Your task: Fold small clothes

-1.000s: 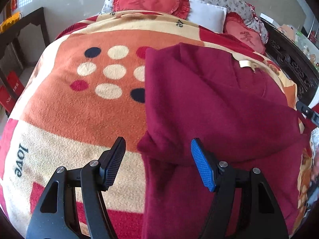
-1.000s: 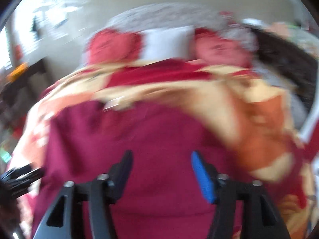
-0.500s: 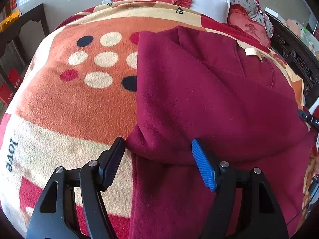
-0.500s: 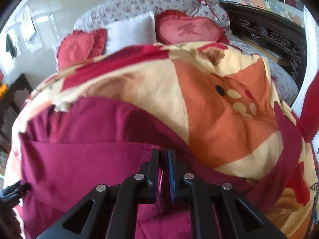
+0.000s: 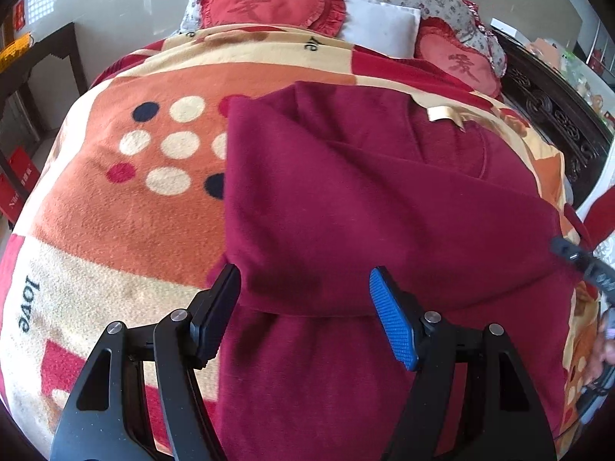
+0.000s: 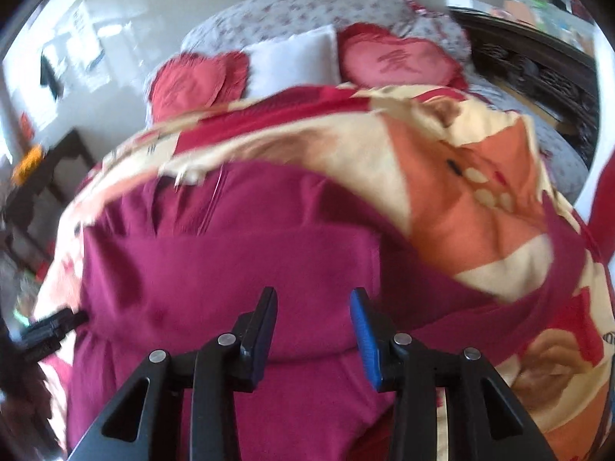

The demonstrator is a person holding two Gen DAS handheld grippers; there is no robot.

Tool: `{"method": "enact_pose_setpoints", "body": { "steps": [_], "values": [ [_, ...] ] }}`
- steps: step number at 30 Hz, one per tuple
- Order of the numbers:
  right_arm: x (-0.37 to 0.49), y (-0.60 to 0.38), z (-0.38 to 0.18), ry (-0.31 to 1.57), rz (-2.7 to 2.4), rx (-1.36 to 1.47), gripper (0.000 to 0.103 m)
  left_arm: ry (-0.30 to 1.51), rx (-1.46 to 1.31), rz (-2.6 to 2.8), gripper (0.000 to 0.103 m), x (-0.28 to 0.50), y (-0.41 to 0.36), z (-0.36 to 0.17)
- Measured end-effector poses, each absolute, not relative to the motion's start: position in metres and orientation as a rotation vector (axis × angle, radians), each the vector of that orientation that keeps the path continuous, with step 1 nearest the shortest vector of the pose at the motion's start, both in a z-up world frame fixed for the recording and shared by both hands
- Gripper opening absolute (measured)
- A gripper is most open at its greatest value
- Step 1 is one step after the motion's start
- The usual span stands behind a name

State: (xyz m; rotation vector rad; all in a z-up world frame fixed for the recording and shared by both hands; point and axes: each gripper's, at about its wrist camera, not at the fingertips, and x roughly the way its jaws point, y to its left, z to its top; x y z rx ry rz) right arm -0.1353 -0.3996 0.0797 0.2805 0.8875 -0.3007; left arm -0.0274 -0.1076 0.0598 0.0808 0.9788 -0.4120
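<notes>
A dark red fleece garment [image 5: 346, 199] lies on the patterned blanket [image 5: 115, 211], its upper part folded down over the lower part. My left gripper [image 5: 303, 276] stands open over the fold's lower edge, the black finger beside the fold's left corner, with the pads not pressing. In the blurred right wrist view the garment [image 6: 215, 269] fills the middle. My right gripper [image 6: 313, 296] hovers just over its folded edge with its jaws opening. Cloth lies below the gap but is not pinched.
The blanket [image 6: 480, 211] covers a bed. At its head are two red heart cushions [image 5: 269, 2] and a white pillow [image 5: 378, 30]. A dark wooden table [image 5: 42, 57] stands left and carved dark furniture [image 5: 557, 115] right. A cream label [image 5: 446, 115] marks the garment's neck.
Half a second ago the right gripper was shut on the red cloth; now its jaws stand apart and the cloth lies free. The left gripper shifted slightly and stayed open.
</notes>
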Motion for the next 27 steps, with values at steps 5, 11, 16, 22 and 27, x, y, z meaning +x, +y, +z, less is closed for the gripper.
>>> {"method": "enact_pose_setpoints", "body": {
  "steps": [5,11,16,22,27],
  "values": [
    [-0.123,-0.398,0.059,0.942,-0.335,0.231,0.040,1.021,0.100,-0.419,0.070,-0.024,-0.119,0.049],
    [-0.154,-0.418,0.086,0.902,-0.304,0.331,0.044,1.032,0.189,-0.412,0.070,-0.026,-0.129,0.040],
    [-0.205,-0.481,0.118,0.798,-0.485,0.383,0.060,1.039,0.111,-0.425,0.070,-0.026,-0.119,0.050],
    [-0.217,-0.549,0.116,0.803,-0.575,0.457,0.064,1.042,0.088,-0.445,0.070,-0.032,-0.124,0.055],
    [-0.212,-0.564,0.080,0.979,-0.689,0.367,0.058,1.034,0.110,-0.464,0.070,-0.038,-0.131,0.058]
  ]
}}
